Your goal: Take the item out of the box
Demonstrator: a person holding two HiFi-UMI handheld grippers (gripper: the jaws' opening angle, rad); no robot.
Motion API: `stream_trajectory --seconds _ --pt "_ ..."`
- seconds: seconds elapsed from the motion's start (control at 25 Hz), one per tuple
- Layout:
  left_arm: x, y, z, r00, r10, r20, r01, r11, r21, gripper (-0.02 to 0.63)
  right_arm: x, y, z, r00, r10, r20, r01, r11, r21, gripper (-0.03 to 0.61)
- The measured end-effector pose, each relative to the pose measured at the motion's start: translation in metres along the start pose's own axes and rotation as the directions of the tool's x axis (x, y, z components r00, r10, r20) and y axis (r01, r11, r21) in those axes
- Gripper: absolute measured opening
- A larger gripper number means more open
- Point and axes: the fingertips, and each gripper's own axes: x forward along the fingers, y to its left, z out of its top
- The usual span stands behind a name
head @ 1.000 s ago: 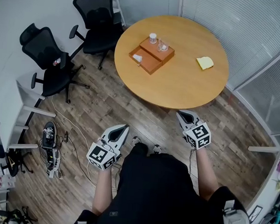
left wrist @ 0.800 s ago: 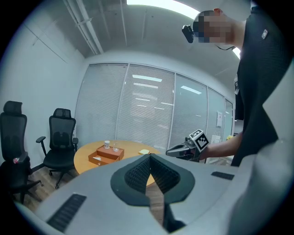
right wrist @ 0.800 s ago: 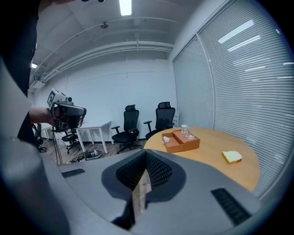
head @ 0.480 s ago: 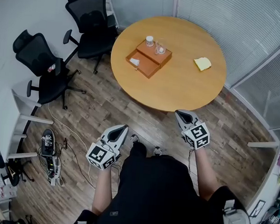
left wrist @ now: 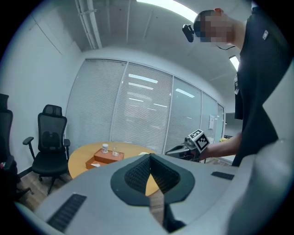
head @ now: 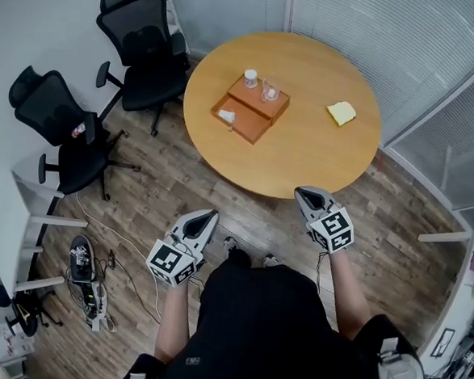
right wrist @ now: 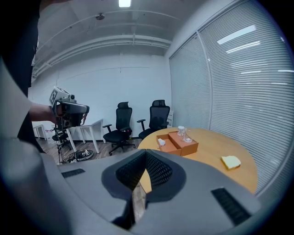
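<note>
An orange box (head: pixel 251 109) lies on the round wooden table (head: pixel 304 157), also seen in the left gripper view (left wrist: pixel 104 157) and the right gripper view (right wrist: pixel 177 141). Its open tray holds a small white item (head: pixel 226 116). A white jar (head: pixel 250 78) and a clear glass (head: pixel 270 90) stand on its closed half. Both grippers hang over the floor, short of the table and far from the box. My left gripper (head: pixel 209 216) has its jaws together with nothing in them. My right gripper (head: pixel 302 194) is shut and empty too, close to the table's near edge.
A yellow sponge (head: pixel 340 112) lies on the table's right side. Two black office chairs (head: pixel 142 44) (head: pixel 59 128) stand left of the table. Cables and gear (head: pixel 85 279) lie on the wooden floor at the left. Blinds and glass walls close off the far right.
The person has stepped towards the table, carrying both grippers forward. In the head view the chairs have slid left. Both grippers stay shut and empty.
</note>
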Motion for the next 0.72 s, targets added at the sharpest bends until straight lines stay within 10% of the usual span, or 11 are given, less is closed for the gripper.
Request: stream_trajectory --seconds 0.72 --pt "-0.018 0.115 0.004 0.999 -0.054 0.005 0.054 0.998 -0.022 0.006 0.104 0.024 0.034 0.998 -0.051 -0.026 0.051 0.999 0.0 0.005"
